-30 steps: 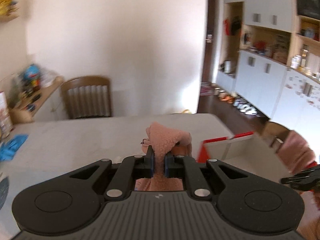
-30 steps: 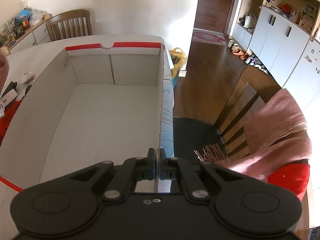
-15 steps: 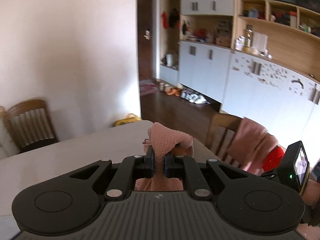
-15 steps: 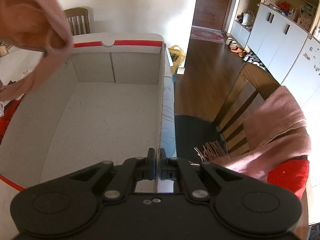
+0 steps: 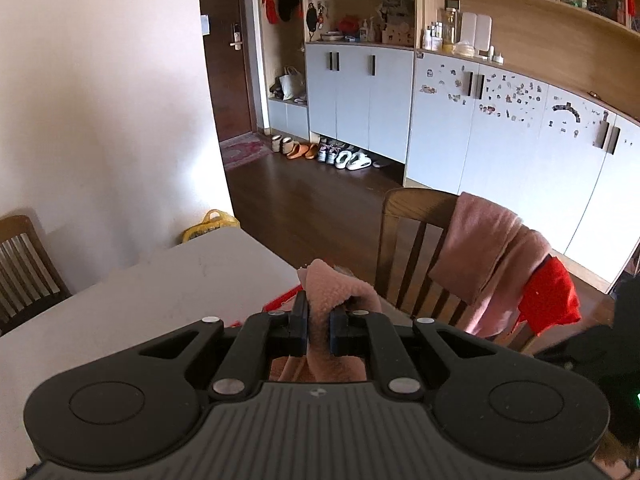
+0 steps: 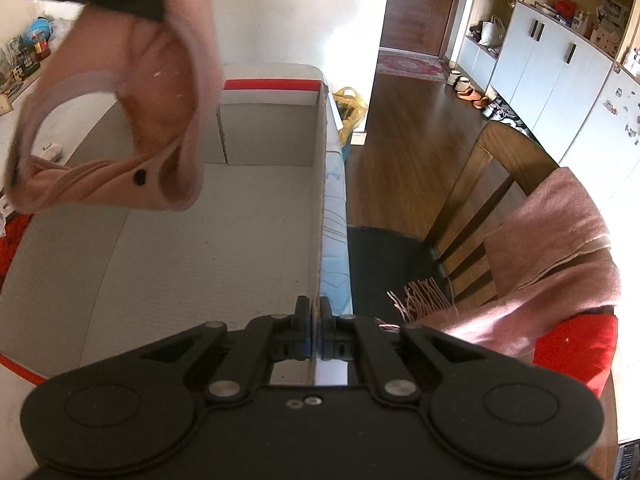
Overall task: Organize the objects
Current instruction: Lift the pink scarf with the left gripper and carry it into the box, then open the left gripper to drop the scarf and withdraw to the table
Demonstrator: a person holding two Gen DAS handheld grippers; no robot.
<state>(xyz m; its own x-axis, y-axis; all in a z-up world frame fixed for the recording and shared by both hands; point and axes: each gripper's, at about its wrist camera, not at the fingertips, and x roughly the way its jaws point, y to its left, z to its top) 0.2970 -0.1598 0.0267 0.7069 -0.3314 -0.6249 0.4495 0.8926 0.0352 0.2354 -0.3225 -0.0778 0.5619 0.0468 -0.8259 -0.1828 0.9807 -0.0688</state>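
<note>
Pink hat (image 6: pixel 120 120), newly over the box (image 6: pixel 320 184), clamped in left hand-held gripper (image 5: pixel 319 322); right hand-held gripper (image 6: pixel 315 334) closed on box wall.

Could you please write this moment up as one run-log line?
left gripper: shut on pink hat, above box | right gripper: shut on cardboard box wall | box: nothing inside yet

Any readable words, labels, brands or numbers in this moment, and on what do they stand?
None can be read.
Stickers on the cabinet doors: too small to make out.
Items on the shelf: labels blurred.
Cardboard box: a plain red stripe, no print visible.
Pink garment: no label shows.
</note>
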